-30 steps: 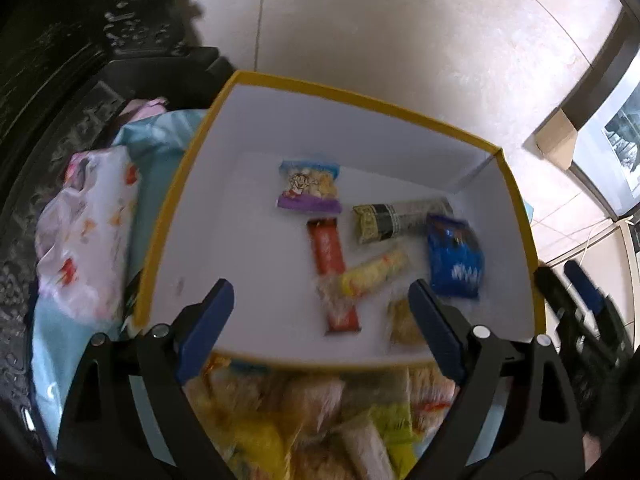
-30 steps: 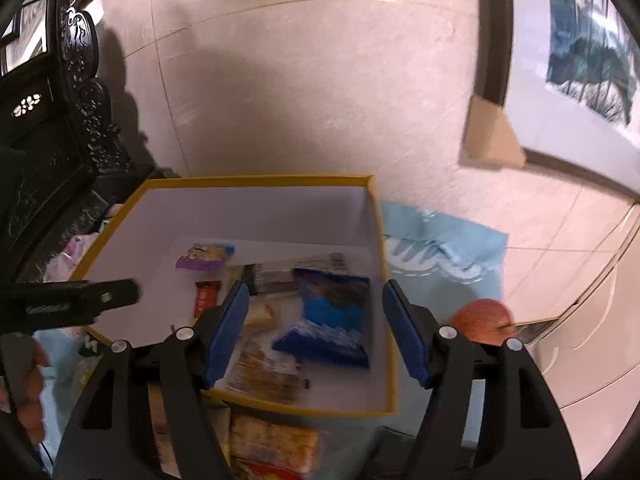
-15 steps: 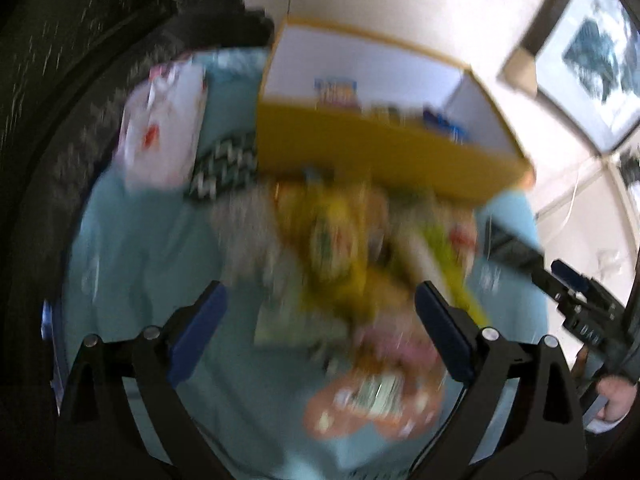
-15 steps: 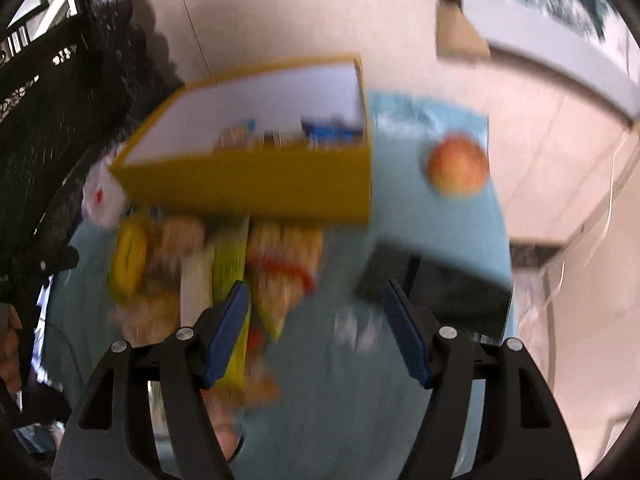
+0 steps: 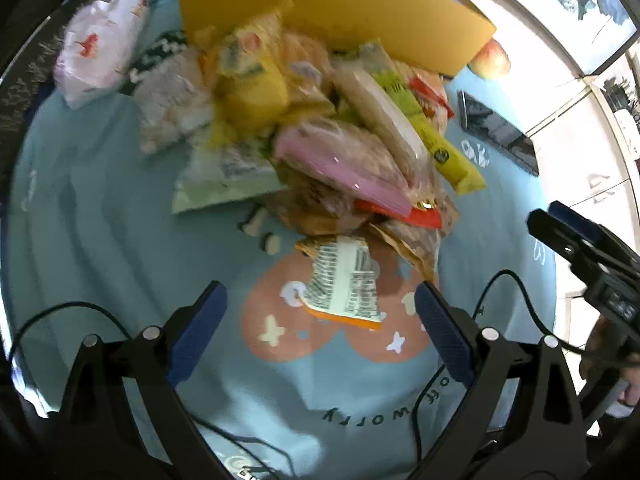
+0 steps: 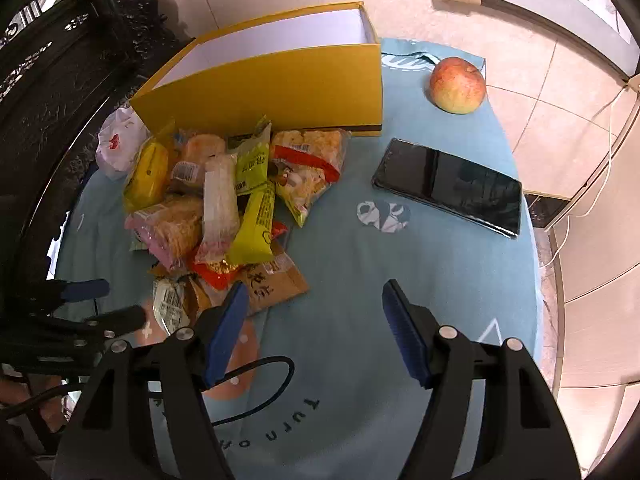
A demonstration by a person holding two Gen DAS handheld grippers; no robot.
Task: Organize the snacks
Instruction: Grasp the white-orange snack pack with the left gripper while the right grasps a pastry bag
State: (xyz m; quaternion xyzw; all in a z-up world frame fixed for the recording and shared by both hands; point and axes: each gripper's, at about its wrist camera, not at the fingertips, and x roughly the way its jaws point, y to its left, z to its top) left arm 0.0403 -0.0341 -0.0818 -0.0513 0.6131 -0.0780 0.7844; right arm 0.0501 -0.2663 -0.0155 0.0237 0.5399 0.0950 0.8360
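A heap of wrapped snacks (image 6: 224, 200) lies on the blue cloth against the front wall of a yellow box (image 6: 272, 84) with a white inside. In the left wrist view the heap (image 5: 340, 140) fills the middle, with the box wall (image 5: 320, 4) behind it. A small orange packet with a barcode label (image 5: 340, 284) lies at the heap's near edge. My left gripper (image 5: 320, 296) hangs open over it, its pads (image 5: 196, 332) well clear on both sides. My right gripper (image 6: 315, 292) is open above bare cloth, right of a brown packet (image 6: 272, 284). Nothing is held.
An apple (image 6: 458, 84) sits on the cloth right of the box, and a black phone (image 6: 448, 186) lies in front of it. A white printed pack (image 6: 118, 140) rests left of the heap. Dark carved furniture lines the left. Thin black cables trail over the near cloth.
Both grippers have drawn back from above the open box to the cloth in front of the snack heap and now look more steeply down. The box's contents are out of sight.
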